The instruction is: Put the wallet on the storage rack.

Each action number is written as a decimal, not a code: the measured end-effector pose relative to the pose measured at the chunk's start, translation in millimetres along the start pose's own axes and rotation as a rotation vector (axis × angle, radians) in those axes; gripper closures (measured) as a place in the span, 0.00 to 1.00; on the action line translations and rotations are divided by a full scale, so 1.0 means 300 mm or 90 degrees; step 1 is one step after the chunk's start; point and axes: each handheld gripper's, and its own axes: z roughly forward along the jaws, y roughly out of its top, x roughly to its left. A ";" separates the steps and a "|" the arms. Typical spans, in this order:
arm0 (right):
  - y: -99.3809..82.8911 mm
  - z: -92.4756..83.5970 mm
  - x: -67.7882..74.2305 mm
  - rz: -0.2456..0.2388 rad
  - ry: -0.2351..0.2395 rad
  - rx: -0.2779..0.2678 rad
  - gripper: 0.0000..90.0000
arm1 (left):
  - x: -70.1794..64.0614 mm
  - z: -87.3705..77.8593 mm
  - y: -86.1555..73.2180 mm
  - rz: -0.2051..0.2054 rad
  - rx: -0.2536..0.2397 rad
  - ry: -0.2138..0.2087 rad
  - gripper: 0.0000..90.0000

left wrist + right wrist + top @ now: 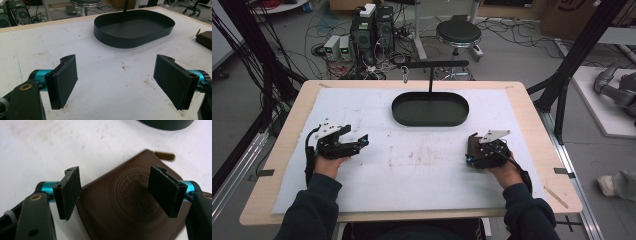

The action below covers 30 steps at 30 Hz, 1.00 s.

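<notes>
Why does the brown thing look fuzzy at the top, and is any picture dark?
In the right gripper view, the pouch shows its stamped seal fairly clearly, but its zip pull is smeared. The high view is dim, with soft shadows under the tray. The left gripper view is brighter and sharp.

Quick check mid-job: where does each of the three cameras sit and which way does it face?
High view: above the person's side, looking forward and down on the table; forearms and both grippers show.
Left gripper view: on the left gripper, open, facing the black oval tray.
Right gripper view: on the right gripper, open above the brown leather pouch.
Shared: the pouch and tray appear in all three.
</notes>
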 end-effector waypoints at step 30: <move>0.014 0.020 0.059 -0.092 -0.215 0.106 0.67 | 0.004 0.001 0.000 -0.003 -0.001 -0.002 0.21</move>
